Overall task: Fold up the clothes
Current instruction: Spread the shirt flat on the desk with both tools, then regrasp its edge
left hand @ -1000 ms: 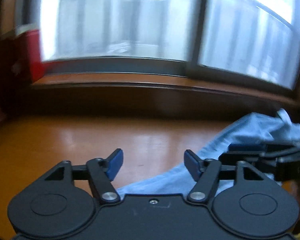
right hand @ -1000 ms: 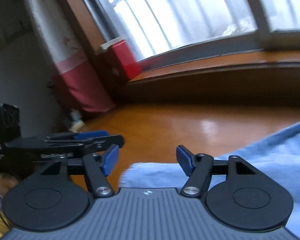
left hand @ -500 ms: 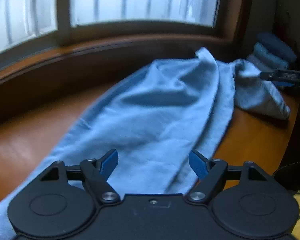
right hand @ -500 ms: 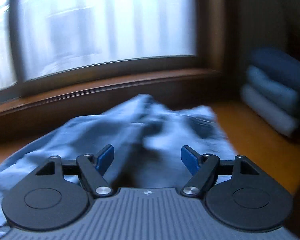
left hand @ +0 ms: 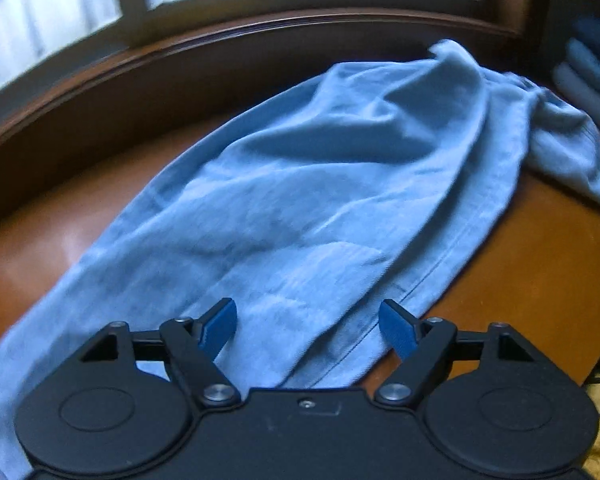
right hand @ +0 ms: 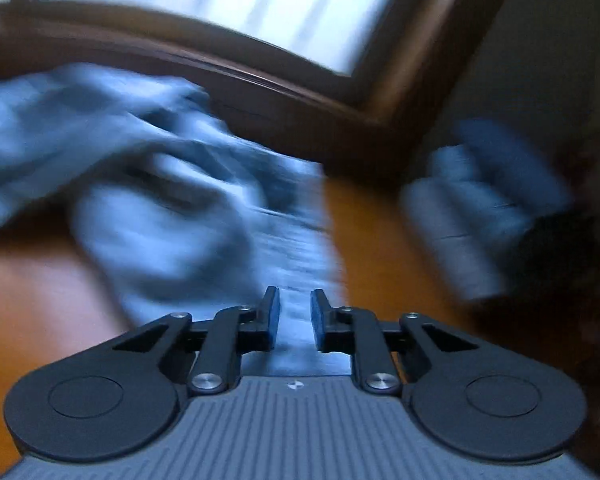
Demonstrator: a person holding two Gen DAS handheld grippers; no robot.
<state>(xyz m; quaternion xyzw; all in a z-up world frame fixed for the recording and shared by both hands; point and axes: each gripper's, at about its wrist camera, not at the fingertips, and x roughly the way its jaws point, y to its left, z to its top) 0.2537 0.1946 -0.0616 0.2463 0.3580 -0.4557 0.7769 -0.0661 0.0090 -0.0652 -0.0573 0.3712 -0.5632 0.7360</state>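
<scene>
Right tool (right hand: 294,316) is closing over the light-blue garment's (right hand: 188,200) edge now after swinging across; left tool (left hand: 308,330) is hovering open, so folding's starting.

No readable text, label, brand or number anywhere in either view.

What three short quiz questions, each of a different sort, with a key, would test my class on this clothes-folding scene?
1. True or false: the light blue garment is already folded into a neat square.
2. Which gripper has its jaws spread wide over the cloth? A) left gripper B) right gripper
3. Fill in: beyond the garment, by the wall, sits a stack of folded ____.

Key
1. False: it lies spread and rumpled on the wooden table.
2. A; the right gripper's jaws are closing, with cloth between them.
3. Clothes.
</scene>
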